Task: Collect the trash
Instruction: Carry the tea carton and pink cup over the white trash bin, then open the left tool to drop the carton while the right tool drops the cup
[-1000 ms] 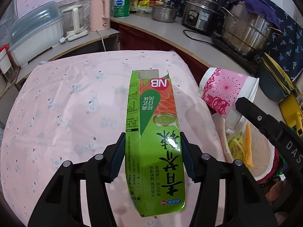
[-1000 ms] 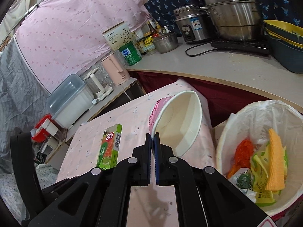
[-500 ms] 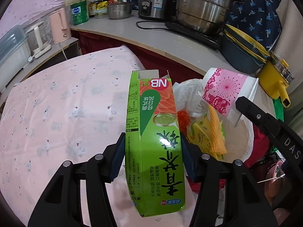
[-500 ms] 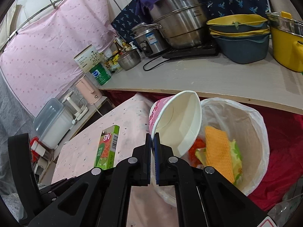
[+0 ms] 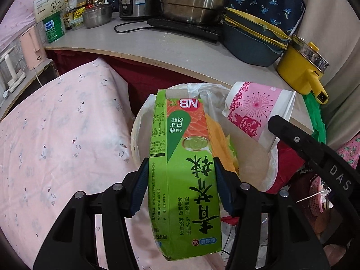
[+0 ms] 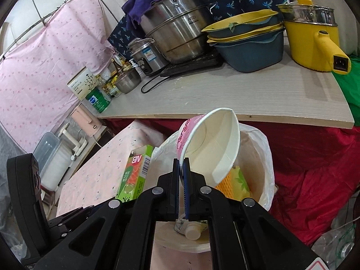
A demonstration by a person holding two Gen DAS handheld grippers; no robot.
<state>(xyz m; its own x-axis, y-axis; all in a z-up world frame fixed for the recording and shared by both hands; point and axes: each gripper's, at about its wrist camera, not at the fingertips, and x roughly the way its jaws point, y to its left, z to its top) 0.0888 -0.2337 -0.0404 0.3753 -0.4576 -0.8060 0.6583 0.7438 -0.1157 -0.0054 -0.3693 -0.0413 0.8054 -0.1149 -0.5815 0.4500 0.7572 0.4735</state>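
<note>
Left hand-held gripper (image 5: 181, 175) pinches the box (image 5: 183, 157); right hand-held gripper (image 6: 181, 164) pinches the cup (image 6: 211, 148) rim. Both hang ahead over the bin (image 5: 273, 164). Risk: early release, box tipping outside the liner.

A cramped home kitchen: a worktop (image 6: 247, 94) crowded with a steel stockpot (image 6: 177, 31), rice cooker (image 5: 132, 2), stacked basins (image 6: 249, 42), yellow electric pot (image 6: 312, 38) and condiment bottles (image 5: 90, 0).

green carton (image 5: 182, 171) | pink flower-print cup (image 5: 254, 110) | yellow pot (image 6: 312, 42) | pink dotted cloth (image 5: 56, 139)
</note>
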